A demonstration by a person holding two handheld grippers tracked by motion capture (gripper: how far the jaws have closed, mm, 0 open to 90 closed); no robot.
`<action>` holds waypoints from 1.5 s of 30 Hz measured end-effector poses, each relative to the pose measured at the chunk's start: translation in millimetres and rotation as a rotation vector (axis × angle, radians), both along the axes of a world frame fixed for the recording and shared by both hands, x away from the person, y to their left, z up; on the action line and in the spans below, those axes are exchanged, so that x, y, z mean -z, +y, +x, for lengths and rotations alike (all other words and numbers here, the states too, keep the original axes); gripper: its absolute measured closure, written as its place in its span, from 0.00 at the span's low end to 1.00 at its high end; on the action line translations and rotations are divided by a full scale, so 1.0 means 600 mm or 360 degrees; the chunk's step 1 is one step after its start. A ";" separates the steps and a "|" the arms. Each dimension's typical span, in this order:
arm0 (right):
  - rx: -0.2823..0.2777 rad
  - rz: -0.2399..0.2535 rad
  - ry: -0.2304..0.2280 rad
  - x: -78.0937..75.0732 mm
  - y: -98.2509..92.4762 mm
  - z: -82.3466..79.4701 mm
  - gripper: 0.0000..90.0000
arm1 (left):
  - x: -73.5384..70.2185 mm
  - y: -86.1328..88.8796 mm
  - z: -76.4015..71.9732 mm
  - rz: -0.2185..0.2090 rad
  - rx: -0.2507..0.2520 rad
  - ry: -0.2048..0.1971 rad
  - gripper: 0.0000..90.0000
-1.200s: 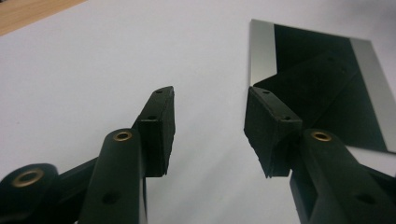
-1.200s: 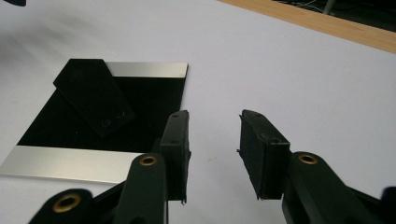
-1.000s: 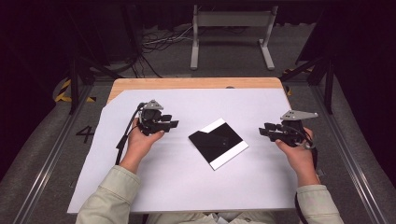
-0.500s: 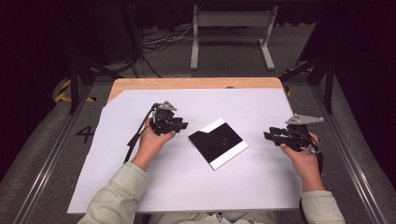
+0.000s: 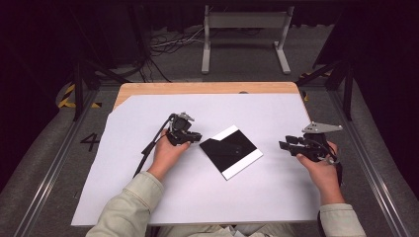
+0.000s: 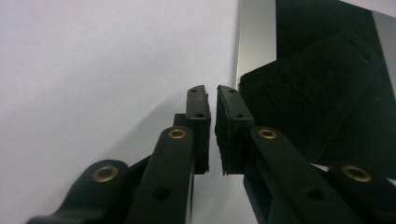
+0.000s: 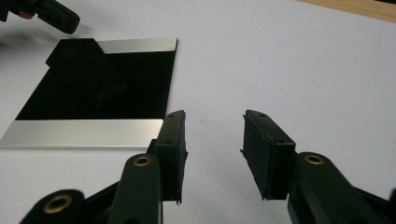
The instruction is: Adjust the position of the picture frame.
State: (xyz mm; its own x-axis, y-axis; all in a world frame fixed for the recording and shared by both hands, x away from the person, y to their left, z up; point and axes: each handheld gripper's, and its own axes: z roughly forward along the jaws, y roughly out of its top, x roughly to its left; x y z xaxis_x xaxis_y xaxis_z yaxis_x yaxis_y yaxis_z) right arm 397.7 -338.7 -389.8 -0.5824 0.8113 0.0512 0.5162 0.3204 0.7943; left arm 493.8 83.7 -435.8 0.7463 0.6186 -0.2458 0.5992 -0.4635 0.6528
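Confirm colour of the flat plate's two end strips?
Silver-grey strips on a black plate; clearest in the right gripper view.

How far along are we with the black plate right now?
Early stage. Done: the left hand-held gripper is beside the black plate, its jaws just closing with nothing between them. In hand: nothing; the plate lies flat on the white table, a smaller black piece on top. Left: gripping it; the right hand-held gripper waits open.
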 end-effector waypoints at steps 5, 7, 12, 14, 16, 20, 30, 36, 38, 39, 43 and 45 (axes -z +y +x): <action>-0.0004 -0.0001 0.0000 0.000 0.002 0.000 0.66 | 0.009 -0.004 0.003 -0.0008 0.0022 0.0071 1.00; -0.0007 -0.0003 -0.0004 0.000 0.002 0.000 0.66 | 0.011 -0.005 0.003 -0.0004 0.0025 0.0088 1.00; -0.0013 -0.0004 0.0003 0.000 0.003 0.000 0.65 | 0.012 -0.004 0.005 -0.0013 0.0014 0.0114 1.00; -0.0016 -0.0002 -0.0002 0.000 0.003 0.001 0.65 | 0.012 -0.005 0.003 -0.0011 0.0008 0.0114 1.00; -0.0016 -0.0004 0.0000 -0.001 0.003 0.001 0.65 | 0.012 -0.005 0.003 -0.0002 0.0015 0.0101 1.00; -0.0022 -0.0005 0.0006 -0.003 0.005 0.000 0.65 | 0.010 -0.006 0.002 0.0002 0.0061 0.0159 1.00; -0.0055 -0.0035 0.0104 -0.002 0.016 0.006 0.66 | -0.003 -0.022 -0.013 0.0151 0.0194 0.0192 1.00; -0.0080 -0.0056 0.0130 -0.003 0.024 0.008 0.66 | -0.008 -0.035 -0.024 0.0213 0.0294 0.0239 1.00; -0.0086 -0.0050 0.0137 -0.003 0.025 0.009 0.66 | -0.010 -0.040 -0.028 0.0242 0.0325 0.0254 1.00; -0.0091 -0.0049 0.0142 -0.003 0.026 0.009 0.67 | -0.012 -0.043 -0.030 0.0260 0.0346 0.0258 1.00; -0.0111 -0.0062 0.0158 -0.005 0.032 0.010 0.67 | -0.016 -0.058 -0.042 0.0334 0.0430 0.0250 1.00; -0.0112 -0.0075 0.0168 -0.006 0.035 0.010 0.67 | -0.017 -0.063 -0.045 0.0352 0.0468 0.0249 1.00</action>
